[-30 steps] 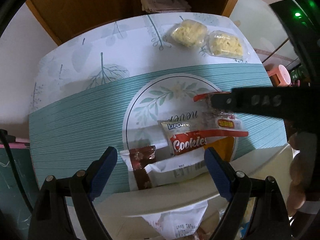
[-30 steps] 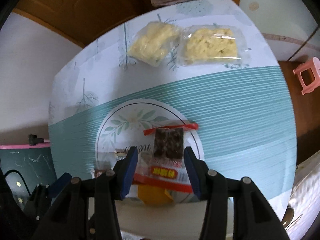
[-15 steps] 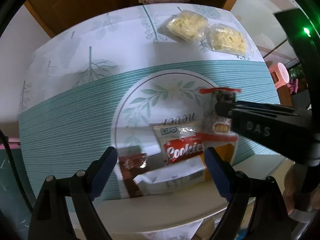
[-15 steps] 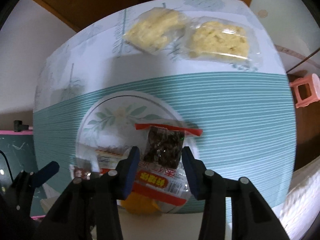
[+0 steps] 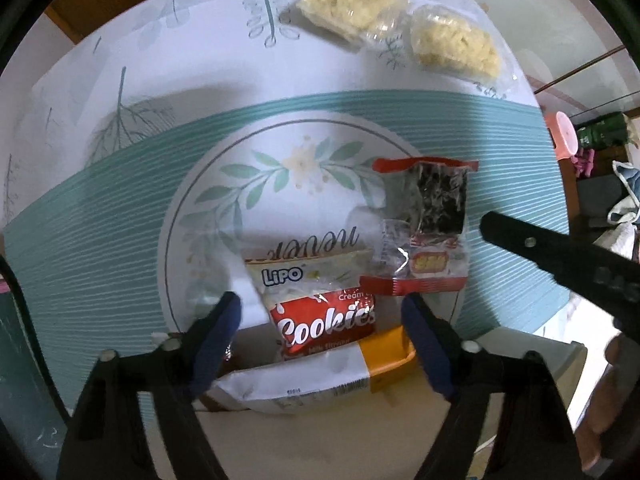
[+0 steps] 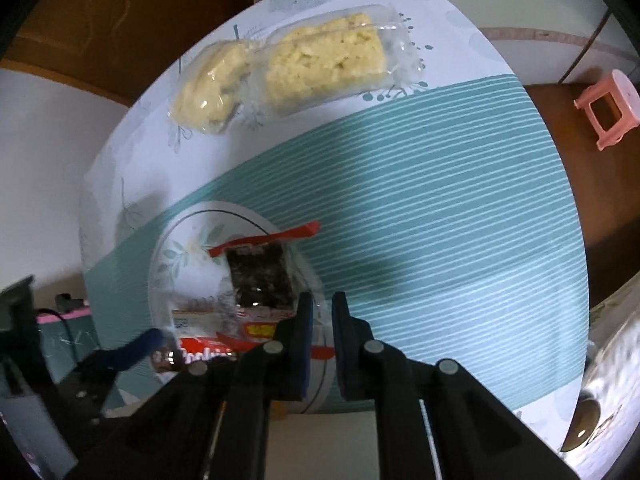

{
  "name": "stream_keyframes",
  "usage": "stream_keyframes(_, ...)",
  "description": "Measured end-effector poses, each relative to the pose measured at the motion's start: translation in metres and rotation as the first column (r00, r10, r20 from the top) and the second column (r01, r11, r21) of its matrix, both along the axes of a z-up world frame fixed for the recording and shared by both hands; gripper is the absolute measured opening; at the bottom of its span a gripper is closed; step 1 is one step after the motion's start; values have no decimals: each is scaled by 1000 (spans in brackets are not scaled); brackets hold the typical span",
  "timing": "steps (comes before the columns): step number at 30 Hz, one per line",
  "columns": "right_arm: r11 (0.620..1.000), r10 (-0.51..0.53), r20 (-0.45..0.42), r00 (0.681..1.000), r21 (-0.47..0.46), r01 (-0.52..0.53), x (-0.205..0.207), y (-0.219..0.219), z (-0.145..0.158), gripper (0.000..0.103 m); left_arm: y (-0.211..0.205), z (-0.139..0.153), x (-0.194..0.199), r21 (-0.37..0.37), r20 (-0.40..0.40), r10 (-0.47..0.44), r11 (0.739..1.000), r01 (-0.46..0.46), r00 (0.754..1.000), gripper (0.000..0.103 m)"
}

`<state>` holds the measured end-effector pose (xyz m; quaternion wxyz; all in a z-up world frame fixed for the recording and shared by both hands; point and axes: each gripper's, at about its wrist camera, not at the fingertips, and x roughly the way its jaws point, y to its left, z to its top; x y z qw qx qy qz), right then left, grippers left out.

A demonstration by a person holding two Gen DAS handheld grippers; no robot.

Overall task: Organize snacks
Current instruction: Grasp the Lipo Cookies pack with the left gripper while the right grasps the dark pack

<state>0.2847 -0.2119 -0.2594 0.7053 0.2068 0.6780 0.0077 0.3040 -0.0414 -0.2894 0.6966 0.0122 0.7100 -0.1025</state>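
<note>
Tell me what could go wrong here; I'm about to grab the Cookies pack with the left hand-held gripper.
1. The Cookies pack lies partly on the white pack near the table's edge. Closing the open left hand-held gripper may catch both, or nudge the white one off.
2. The dark snack pack seems to overlap the Cookies pack's corner, so lifting may drag it along.

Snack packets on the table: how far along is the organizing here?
Looks done: two yellow packets lie side by side at the far edge. In hand: nothing; the left gripper is open over the Cookies packet, and the right gripper is shut, empty, beside the dark snack packet. Left: those two and the white-and-orange packet, clustered nearby.
</note>
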Motion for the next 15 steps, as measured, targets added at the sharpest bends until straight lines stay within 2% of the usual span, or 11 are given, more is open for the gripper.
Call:
stream_keyframes(2, 1000, -1, 5, 1000, 3, 1, -1, -2, 4, 12, 0, -7, 0, 1, -26, 10, 1000, -10, 1000, 66)
stream_keyframes(4, 1000, 1, 11, 1000, 4, -1, 0, -4, 8, 17, 2, -13, 1, -13, -56, 26, 1000, -27, 998, 66)
stream_keyframes(7, 1000, 7, 14, 1000, 13, -7, 1, -4, 11, 25, 2, -12, 3, -11, -45, 28, 1000, -29, 999, 65)
stream_keyframes(8, 1000, 8, 13, 1000, 15, -8, 4, -2, 11, 27, 3, -11, 4, -6, -33, 30, 1000, -30, 999, 62)
stream_keyframes(9, 1000, 10, 12, 1000, 21, -10, 4, -2, 8, 33, 4, -9, 4, 7, -12, 29, 1000, -29, 1000, 52)
stream_keyframes(10, 999, 15, 12, 1000, 28, -15, 3, 0, 7, 37, 3, -8, 5, 13, 1, 27, 1000, -27, 1000, 49)
stream_keyframes(14, 999, 31, 20, 999, 25, -32, 6, 10, 3, 53, 14, -4, 7, -25, 24, 44, 999, -44, 999, 46)
stream_keyframes(15, 999, 38, 21, 999, 16, -39, 8, 13, 2, 61, 16, -3, 7, -23, 33, 46, 999, -45, 998, 46)
